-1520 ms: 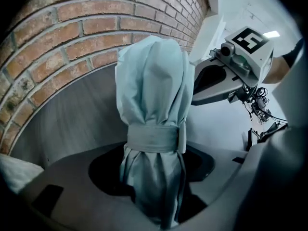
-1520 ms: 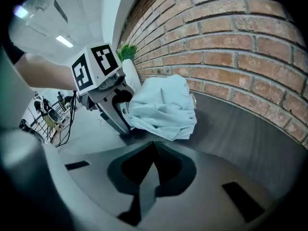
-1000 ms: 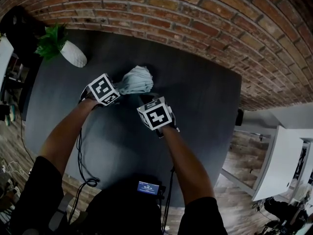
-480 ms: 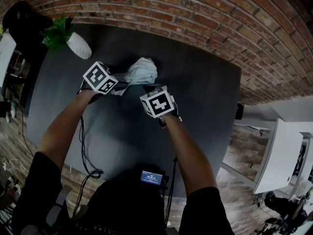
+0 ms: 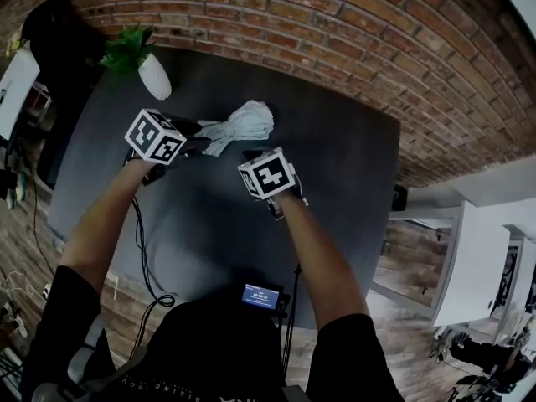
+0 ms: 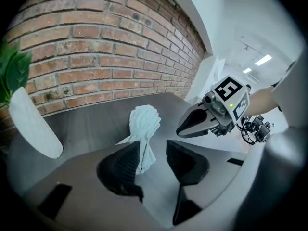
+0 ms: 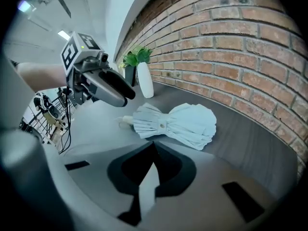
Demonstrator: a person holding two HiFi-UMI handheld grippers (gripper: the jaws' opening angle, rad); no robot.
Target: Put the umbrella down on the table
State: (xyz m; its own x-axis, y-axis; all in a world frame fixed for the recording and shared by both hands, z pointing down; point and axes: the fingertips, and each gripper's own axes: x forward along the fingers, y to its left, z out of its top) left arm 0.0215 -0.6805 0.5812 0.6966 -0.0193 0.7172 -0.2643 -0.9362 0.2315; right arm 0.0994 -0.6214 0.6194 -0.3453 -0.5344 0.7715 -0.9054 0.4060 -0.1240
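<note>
Umbrella (image 5: pixel 243 124): folded and pale. It lies flat on the far middle of the table (image 5: pixel 335 166), with its thin handle end to the left and its bunched canopy to the right.
Left gripper (image 6: pixel 153 148): the jaws stand apart and have just been closing, with nothing between them. It hovers over the table just left of the handle end, off the fabric.
Right gripper (image 7: pixel 153 150): the jaws are together and empty. It sits on the near side of the umbrella, apart from it.
Step in hand: the umbrella looks already set down, so what seems left is to let go cleanly and draw away.
Doing it well: lift each gripper straight up and back toward the near side. Keep the left jaws clear of the loose folds and the strap, so nothing snags and drags the umbrella. Do not sweep sideways across the canopy.
Risk: a pleat caught on a jaw tip would likely tug the umbrella toward the near edge.
Vase (image 5: pixel 156 77): white, at the far left of the table, well apart from the umbrella. It holds a green plant (image 5: pixel 127 50).
Other containers: none visible.
</note>
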